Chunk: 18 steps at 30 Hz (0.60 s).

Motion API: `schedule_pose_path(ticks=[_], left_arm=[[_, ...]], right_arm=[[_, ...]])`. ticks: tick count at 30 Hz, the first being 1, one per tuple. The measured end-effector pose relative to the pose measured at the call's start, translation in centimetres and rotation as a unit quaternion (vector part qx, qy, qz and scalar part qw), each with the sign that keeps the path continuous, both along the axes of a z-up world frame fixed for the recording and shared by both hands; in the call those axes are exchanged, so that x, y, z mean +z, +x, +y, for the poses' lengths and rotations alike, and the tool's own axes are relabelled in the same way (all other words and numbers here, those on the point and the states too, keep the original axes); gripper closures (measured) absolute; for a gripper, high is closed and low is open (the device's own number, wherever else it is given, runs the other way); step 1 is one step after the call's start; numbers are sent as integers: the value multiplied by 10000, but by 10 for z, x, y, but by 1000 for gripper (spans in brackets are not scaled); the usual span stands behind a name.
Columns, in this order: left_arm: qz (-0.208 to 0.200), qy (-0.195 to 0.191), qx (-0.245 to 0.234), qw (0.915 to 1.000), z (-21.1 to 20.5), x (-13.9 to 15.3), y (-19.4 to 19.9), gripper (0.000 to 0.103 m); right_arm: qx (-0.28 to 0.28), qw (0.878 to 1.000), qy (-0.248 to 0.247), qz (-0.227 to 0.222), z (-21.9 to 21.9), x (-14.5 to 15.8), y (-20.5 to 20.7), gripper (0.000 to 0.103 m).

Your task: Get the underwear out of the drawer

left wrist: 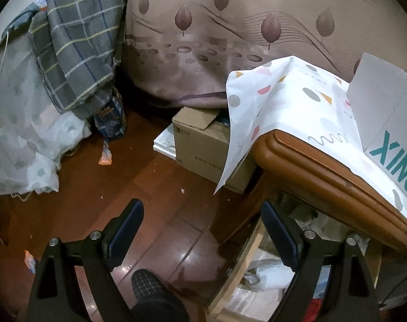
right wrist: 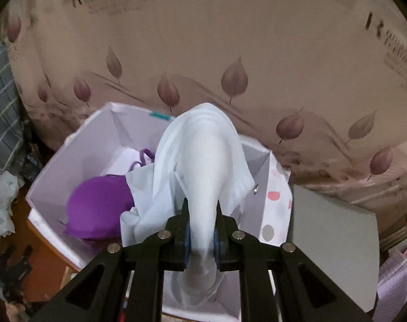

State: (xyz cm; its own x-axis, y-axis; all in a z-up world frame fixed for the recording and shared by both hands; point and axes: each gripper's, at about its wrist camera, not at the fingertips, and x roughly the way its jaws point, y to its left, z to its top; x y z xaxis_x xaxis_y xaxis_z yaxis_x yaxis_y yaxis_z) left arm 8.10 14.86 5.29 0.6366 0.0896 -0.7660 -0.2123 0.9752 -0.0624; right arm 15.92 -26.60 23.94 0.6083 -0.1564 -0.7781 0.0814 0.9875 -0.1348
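Note:
My right gripper (right wrist: 202,216) is shut on a pale white undergarment (right wrist: 203,161), which drapes from the jaws over an open white box (right wrist: 77,150). A purple bra (right wrist: 101,204) lies inside that box at the left. My left gripper (left wrist: 203,222) is open and empty, held above the floor beside the open wooden drawer (left wrist: 246,263) under the nightstand (left wrist: 310,166). White cloth items (left wrist: 270,271) lie in the drawer.
A patterned white cloth (left wrist: 283,99) covers the nightstand top, with a white box (left wrist: 385,123) on it. A cardboard box (left wrist: 203,145) stands on the floor by the leaf-print curtain (left wrist: 230,40). Bedding (left wrist: 69,53) hangs at the left. A dark slipper (left wrist: 149,289) is below.

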Motion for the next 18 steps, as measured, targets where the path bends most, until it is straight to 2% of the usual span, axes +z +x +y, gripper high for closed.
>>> schedule_pose_path(ticks=[6, 11, 14, 16, 18], left_arm=[[58, -21, -46, 10000, -2, -2, 2, 16], [67, 11, -98, 9999, -4, -3, 4, 16], [85, 8, -107, 9999, -4, -4, 5, 16], [92, 9, -133, 9999, -4, -3, 5, 16], [102, 22, -170, 9998, -6, -4, 5, 16]], right_arm=[[-97, 9992, 6, 393, -8, -42, 22, 90], [-293, 9976, 3, 626, -15, -65, 34, 88], [-351, 9969, 26, 709, -19, -68, 38, 79], [-363, 9970, -22, 689, -18, -67, 38, 77], [-347, 9968, -45, 717, -17, -68, 38, 56]])
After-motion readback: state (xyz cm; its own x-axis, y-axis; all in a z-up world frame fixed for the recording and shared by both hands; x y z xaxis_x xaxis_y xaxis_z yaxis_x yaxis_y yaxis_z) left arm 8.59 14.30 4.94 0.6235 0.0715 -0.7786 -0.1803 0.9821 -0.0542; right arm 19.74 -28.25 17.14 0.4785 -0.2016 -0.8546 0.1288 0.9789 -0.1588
